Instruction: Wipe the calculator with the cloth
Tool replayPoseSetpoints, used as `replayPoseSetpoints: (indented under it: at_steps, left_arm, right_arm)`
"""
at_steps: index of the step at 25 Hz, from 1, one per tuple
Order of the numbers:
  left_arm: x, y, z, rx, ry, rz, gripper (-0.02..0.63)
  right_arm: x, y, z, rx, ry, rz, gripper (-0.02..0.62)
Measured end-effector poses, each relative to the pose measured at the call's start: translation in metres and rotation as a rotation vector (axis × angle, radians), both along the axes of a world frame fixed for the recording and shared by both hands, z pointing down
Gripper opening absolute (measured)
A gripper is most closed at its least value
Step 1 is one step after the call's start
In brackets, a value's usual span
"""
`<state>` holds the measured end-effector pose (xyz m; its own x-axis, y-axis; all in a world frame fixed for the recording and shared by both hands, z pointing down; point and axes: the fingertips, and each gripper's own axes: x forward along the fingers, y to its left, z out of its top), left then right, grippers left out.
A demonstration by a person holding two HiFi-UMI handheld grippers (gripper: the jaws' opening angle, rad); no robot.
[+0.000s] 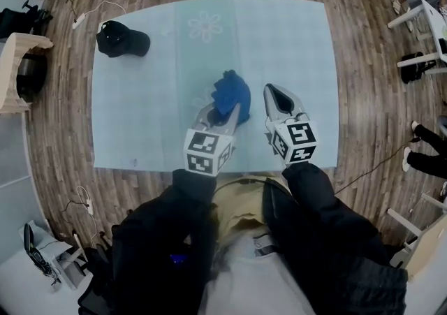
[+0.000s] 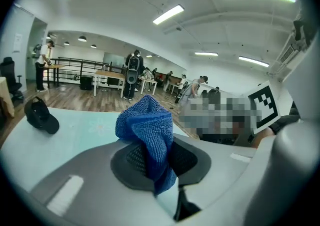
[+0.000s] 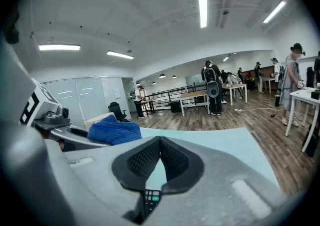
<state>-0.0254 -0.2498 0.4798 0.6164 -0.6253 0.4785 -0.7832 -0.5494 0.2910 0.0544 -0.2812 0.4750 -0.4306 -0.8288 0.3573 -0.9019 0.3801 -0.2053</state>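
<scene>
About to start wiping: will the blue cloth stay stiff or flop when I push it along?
Likely floppy: the cloth bunches and droops where the left gripper clamps it. Probably light and grippy, not slippery, given its looped texture.

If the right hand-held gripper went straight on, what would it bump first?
Probably nothing nearby: the right hand-held gripper points out over the light blue mat, and its way looks free, though depth is unclear.
</scene>
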Motion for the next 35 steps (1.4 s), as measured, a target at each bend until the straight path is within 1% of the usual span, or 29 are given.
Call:
replayPoseSetpoints:
  at_steps: [4, 7, 11, 16, 19, 23, 35]
  left_arm:
    - [-0.010, -0.013, -0.037, 0.113, -0.009, -0.067, 0.058]
    - [-0.011, -0.018, -0.063, 0.191, -0.010, -0.095, 0.058]
    - [-0.012, -0.022, -0.085, 0.249, -0.007, -0.123, 0.058]
    - [-0.017, -0.026, -0.095, 0.276, -0.011, -0.150, 0.058]
    - [-0.021, -0.028, -0.096, 0.296, -0.027, -0.165, 0.058]
    - [-0.027, -0.033, -0.097, 0.302, -0.039, -0.186, 0.058]
    - [-0.030, -0.035, -0.096, 0.298, -0.044, -0.180, 0.058]
  right_arm:
    - [-0.011, -0.005, -0.032, 0.078, 0.010, -0.024, 0.002]
    - [-0.016, -0.007, -0.059, 0.149, 0.022, -0.034, 0.000]
    - [-0.022, -0.007, -0.086, 0.211, 0.022, -0.038, 0.000]
    - [-0.029, -0.007, -0.096, 0.229, 0.034, -0.043, 0.000]
    - [-0.032, -0.006, -0.098, 0.230, 0.041, -0.047, -0.002]
    - [-0.038, -0.006, -0.099, 0.233, 0.048, -0.064, -0.003]
    - [-0.041, -0.008, -0.102, 0.236, 0.049, -0.066, -0.003]
